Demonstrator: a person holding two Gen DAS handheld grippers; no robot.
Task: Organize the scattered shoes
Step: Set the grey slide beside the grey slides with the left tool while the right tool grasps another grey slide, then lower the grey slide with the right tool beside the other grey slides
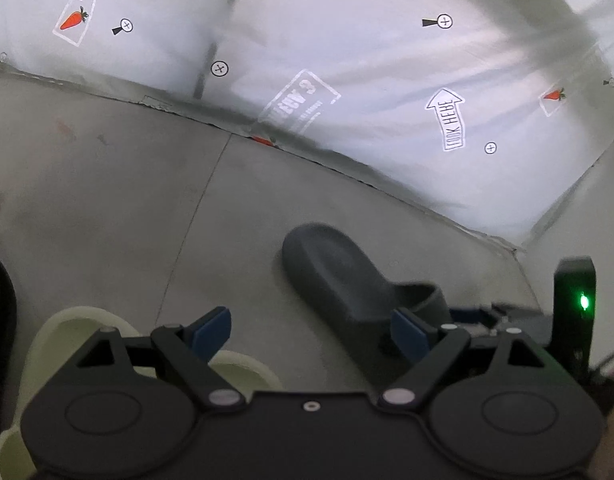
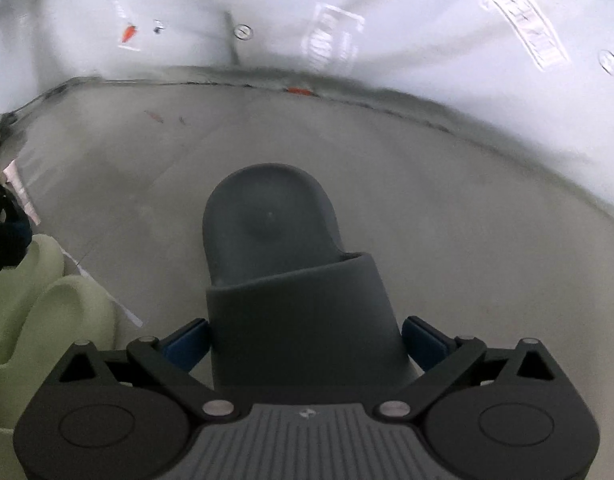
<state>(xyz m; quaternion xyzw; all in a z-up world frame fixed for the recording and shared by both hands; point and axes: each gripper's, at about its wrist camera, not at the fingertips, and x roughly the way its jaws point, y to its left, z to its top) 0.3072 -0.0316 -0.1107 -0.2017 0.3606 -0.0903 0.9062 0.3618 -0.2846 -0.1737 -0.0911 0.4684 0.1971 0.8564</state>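
Note:
A dark grey slide slipper [image 2: 271, 240] lies on the grey floor, toe pointing away from me. My right gripper [image 2: 307, 344] stands open around its strap, a blue pad [image 2: 187, 344] close on each side; whether they touch it I cannot tell. In the left wrist view the same slipper [image 1: 339, 280] lies ahead and to the right of my left gripper [image 1: 311, 332], which is open with nothing between its fingers. A pair of pale green slippers [image 2: 47, 312] sits side by side at the left, partly under my left gripper [image 1: 79, 320].
A white plastic sheet [image 1: 367, 60] printed with carrots, arrows and cross marks forms the back wall where the floor [image 1: 107, 200] ends. The right gripper's body with a green light [image 1: 583, 302] is at the right edge. A dark object [image 2: 3, 236] lies beyond the green pair.

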